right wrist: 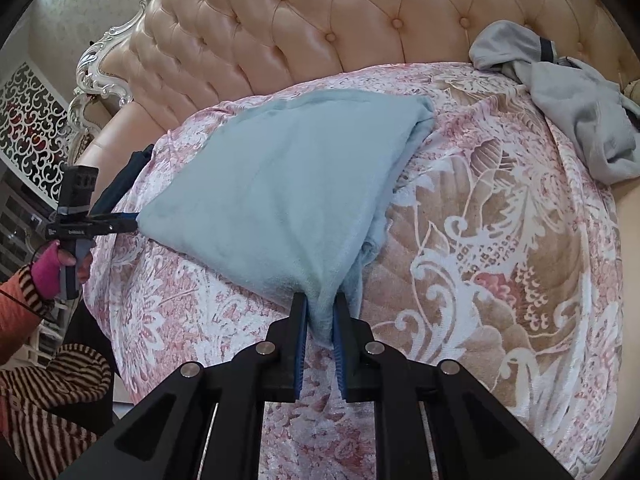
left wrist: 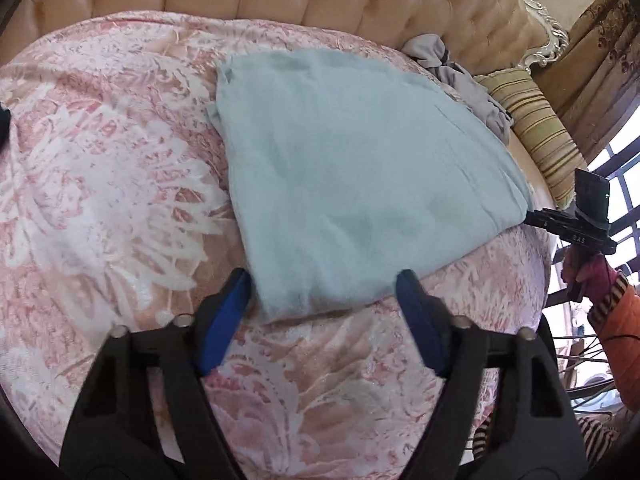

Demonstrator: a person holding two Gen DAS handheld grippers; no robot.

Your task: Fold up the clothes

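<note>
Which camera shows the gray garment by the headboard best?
The right wrist view: the gray garment lies spread in the open, folds and dark trim visible. The left wrist view shows it smaller, bunched behind the light blue cloth.

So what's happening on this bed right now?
A person is folding a light blue garment on a pink patterned bedspread. The right hand-held gripper is clamped on the garment's near corner. The left hand-held gripper is open at another edge, not gripping. A crumpled grey garment waits near the tufted headboard.
</note>
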